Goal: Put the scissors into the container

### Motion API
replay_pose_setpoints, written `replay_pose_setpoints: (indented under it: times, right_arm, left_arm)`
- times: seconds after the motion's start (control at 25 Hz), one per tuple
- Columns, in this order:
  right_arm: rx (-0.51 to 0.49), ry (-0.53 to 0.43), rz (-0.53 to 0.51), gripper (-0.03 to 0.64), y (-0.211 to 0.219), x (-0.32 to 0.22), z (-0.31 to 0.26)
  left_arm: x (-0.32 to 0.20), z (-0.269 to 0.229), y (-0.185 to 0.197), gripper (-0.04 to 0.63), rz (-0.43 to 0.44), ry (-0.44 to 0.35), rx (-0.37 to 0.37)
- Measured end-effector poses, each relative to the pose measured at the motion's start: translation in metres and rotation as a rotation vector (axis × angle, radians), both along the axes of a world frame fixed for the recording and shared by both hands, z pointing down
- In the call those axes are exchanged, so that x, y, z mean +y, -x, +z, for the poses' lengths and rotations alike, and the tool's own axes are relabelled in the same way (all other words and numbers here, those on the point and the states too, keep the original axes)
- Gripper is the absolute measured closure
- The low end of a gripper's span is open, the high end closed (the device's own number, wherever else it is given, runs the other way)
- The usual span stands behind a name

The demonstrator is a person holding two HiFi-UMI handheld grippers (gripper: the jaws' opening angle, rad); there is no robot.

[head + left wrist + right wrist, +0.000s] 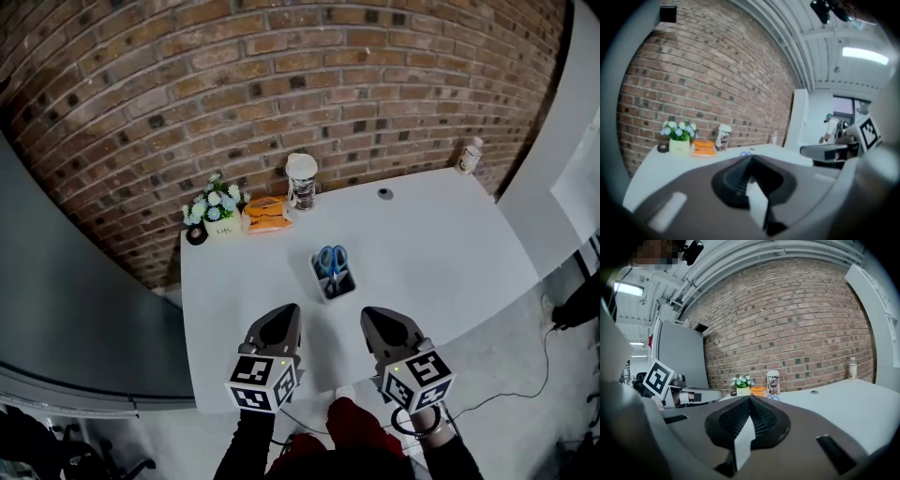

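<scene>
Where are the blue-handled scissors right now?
In the head view, the scissors stand handles-up in the white container near the middle of the table, on the person's side of the orange packet and the cup.

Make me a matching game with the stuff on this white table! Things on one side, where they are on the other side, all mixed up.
Things:
1. blue-handled metal scissors
2. white and blue flower bunch in a small pot
3. small clear plastic bottle
4. flat orange packet

Places:
A. far right corner of the white table
B. between the flowers and the tall patterned cup
C. standing in the white box-shaped container
D. back left, next to the small black round thing

Pairs: 1-C, 2-D, 3-A, 4-B.
</scene>
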State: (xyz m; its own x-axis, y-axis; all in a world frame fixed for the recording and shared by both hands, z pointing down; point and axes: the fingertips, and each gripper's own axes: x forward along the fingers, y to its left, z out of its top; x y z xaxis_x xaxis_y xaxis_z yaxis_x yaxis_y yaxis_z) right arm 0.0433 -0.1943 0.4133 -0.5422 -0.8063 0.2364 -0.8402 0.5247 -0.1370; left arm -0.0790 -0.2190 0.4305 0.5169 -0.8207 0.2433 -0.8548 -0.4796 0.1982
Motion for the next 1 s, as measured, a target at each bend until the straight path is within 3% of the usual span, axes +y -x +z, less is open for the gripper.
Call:
replay_pose_setpoints:
  times: [1.0]
  right_arm:
    - [0.011,-0.092,0.057,0.609,0.032,0.105,-0.036]
  left_arm:
    - [0.102,-0.027,0.061,0.592,0.024,-0.068,-0.007]
